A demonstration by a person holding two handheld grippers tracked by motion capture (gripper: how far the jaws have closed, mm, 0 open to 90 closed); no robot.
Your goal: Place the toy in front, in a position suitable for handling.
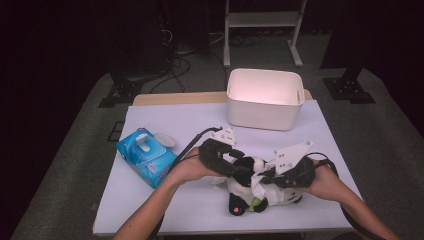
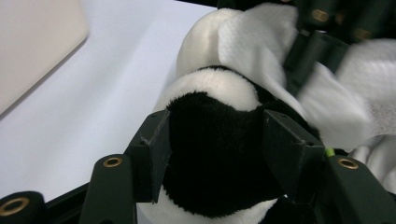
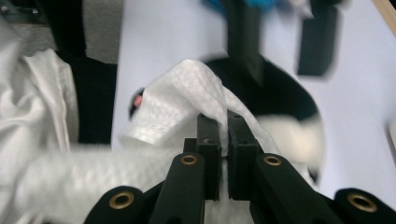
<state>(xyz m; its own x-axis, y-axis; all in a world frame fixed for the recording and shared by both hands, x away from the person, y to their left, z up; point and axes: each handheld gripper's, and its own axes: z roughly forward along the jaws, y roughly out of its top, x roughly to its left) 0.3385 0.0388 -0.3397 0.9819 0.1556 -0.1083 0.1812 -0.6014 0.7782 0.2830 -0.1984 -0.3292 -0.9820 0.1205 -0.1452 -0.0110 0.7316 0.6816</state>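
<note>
Step in hand: wiping a plush toy with a wet wipe, both tools engaged.

Plush panda toy (image 1: 250,187) lies on the white tabletop (image 1: 320,135) at about 6 o'clock of the surface, near the person's edge, between the two hands. Pink-soled foot faces the camera in the high view.

Left tool (image 2: 215,144): clenched on a black, rounded part of the toy; in the left gripper view both pads press into the fur on either side. Reads as the steadying grip.

Right tool (image 3: 223,135): jaws nearly together, grasping a fold of the white wipe (image 3: 187,98). The wipe drapes over the toy's white and black fur; blur in the right gripper view fits a rubbing stroke, though I cannot tell its direction.

Blue wipe pack (image 1: 146,156) sits at 9 o'clock of the toy, lid flipped open. White bin (image 1: 265,97) stands at 12 o'clock, well apart, at the far edge.

Judgement: mid-task. Next move calls for keeping the left grip firm while the right tool drags the wipe across fur not yet covered; the toy may need turning. The used wipe probably goes to the bin afterwards.
</note>
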